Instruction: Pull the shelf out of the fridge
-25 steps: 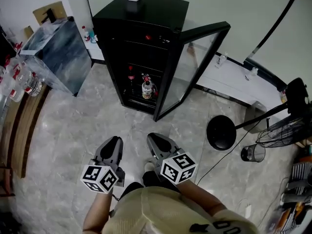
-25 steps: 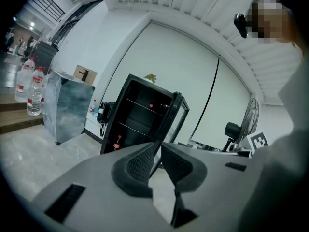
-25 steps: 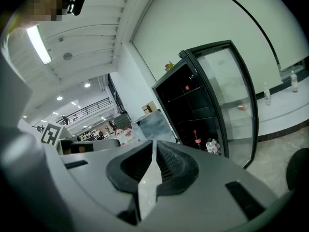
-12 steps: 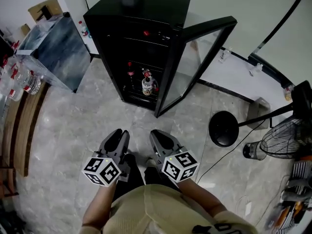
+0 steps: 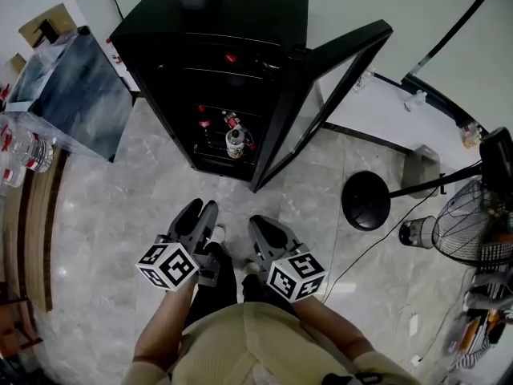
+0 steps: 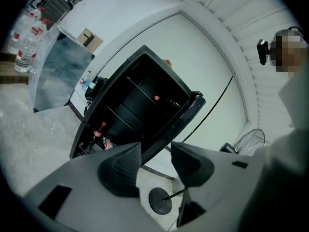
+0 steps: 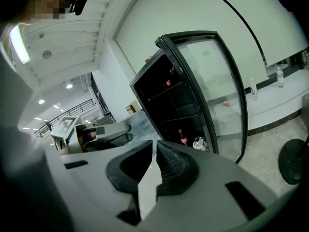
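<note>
Nearest you, your left gripper has just been opening and now gapes wide with nothing between its jaws, likely readied for a grab. Your right gripper is closed and empty beside it. Ahead, the fridge has its door swung open for access. The shelf sits inside, above the bottles.

Glossy fridge, glass door, polished stone floor.
</note>
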`<act>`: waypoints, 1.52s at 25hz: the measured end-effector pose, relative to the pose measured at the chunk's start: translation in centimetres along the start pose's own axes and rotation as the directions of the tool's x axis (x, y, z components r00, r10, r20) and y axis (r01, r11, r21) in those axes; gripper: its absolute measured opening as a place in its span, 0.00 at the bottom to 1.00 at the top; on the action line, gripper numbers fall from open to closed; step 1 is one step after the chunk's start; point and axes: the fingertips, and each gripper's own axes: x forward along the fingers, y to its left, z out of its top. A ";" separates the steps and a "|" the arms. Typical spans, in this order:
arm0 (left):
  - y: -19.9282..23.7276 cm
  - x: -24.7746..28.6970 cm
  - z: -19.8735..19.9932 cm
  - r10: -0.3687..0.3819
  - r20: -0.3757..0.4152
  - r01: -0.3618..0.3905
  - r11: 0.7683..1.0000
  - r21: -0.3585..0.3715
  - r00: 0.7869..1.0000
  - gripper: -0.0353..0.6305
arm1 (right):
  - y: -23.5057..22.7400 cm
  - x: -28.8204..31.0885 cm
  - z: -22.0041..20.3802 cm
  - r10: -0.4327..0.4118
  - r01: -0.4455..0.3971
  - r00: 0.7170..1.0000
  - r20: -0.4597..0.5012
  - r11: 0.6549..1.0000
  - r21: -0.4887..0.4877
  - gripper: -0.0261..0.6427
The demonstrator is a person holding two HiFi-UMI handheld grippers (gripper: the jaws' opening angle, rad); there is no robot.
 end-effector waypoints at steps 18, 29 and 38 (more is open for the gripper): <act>12.0 10.8 4.4 -0.075 -0.060 0.065 0.986 -0.151 0.995 0.32 | -3.7 11.9 0.4 -0.223 0.223 0.975 -0.002 0.974 0.036 0.07; 16.2 18.7 5.2 -0.065 -0.003 0.062 0.972 -0.225 0.998 0.32 | -6.1 14.8 -0.5 -0.310 0.309 0.951 -0.006 0.946 0.103 0.07; 20.3 24.3 7.3 -0.002 0.082 0.029 0.944 -0.330 0.997 0.32 | -7.0 15.5 -1.8 -0.345 0.345 0.938 -0.031 0.927 0.144 0.07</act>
